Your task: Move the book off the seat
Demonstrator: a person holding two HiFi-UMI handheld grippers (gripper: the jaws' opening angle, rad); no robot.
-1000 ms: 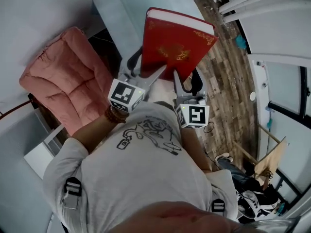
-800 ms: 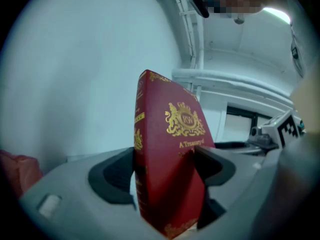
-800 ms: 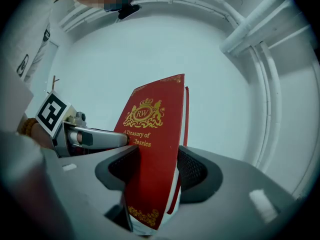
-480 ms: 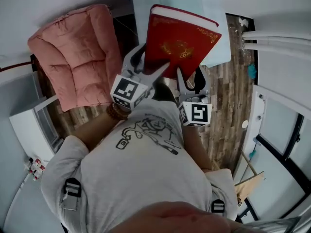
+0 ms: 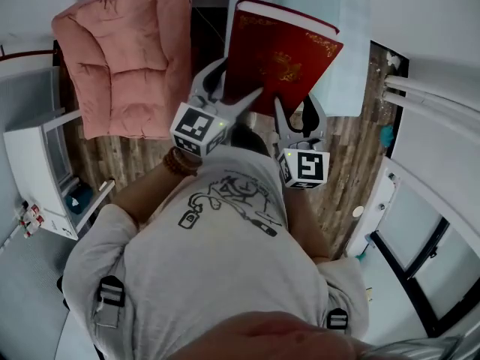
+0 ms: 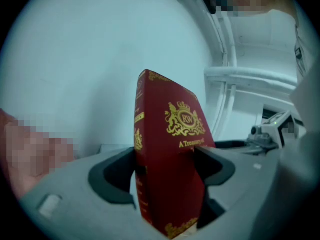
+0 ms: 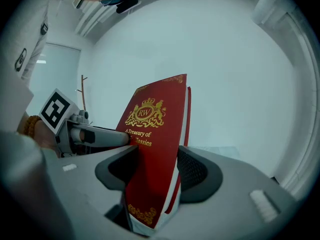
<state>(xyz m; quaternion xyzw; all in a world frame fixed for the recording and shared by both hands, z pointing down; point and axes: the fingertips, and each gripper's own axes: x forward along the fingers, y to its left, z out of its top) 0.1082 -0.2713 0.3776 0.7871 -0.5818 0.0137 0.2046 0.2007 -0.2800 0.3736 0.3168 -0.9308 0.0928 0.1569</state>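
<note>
A thick red book (image 5: 281, 58) with gold print hangs in the air in front of me, held by both grippers at its near edge. My left gripper (image 5: 241, 100) is shut on its left corner, the jaws pressing spine and cover (image 6: 172, 184). My right gripper (image 5: 292, 115) is shut on the lower right corner, the cover and page block (image 7: 152, 179) clamped between its pads. The pink cushioned seat (image 5: 124, 58) lies to the left, with nothing on it. The book is above a pale blue surface (image 5: 349, 43).
A white cabinet (image 5: 41, 171) stands at the left beside the seat. Wood floor (image 5: 345, 156) shows under the book's right side. White rails (image 5: 435, 96) and a glass door (image 5: 409, 231) run along the right. My own torso fills the lower head view.
The book, still in both grippers, has swung rightward away from the pink seat and now hangs over the pale blue surface; the seat has shifted to the upper left of the head view.
</note>
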